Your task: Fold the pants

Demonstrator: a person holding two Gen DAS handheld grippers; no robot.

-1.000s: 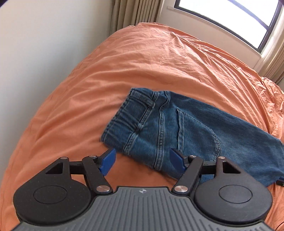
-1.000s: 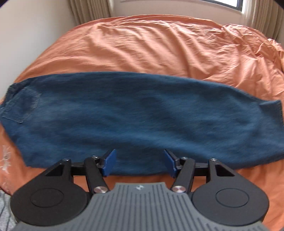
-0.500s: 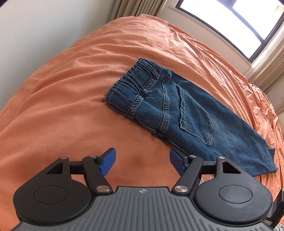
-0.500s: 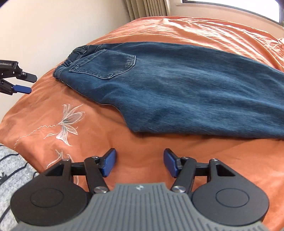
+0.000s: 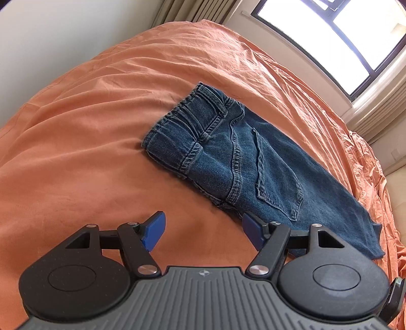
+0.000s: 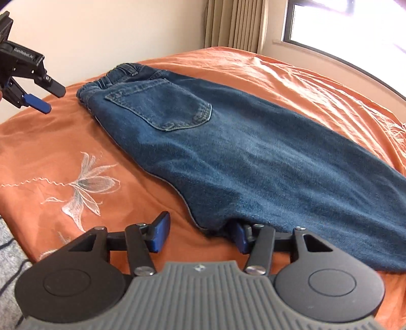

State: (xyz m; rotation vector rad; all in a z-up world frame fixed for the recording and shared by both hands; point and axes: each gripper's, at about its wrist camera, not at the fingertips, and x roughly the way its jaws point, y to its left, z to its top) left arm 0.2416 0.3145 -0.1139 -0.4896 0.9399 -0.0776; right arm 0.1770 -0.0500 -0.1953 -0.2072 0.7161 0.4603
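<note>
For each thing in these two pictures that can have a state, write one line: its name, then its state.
jeans: folded lengthwise, lying flat on the bed, back pocket up.
left gripper: open, empty, above bare bedspread short of the waistband.
right gripper: open, jaws have just been closing; one finger under the jeans' near edge, cloth not yet pinched.
bedspread: spread out, wrinkled.
curtain: drawn aside from the window.

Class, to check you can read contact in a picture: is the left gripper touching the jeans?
Apart. The right wrist view shows the left gripper in the air, with orange bedspread between it and the jeans waistband.
</note>
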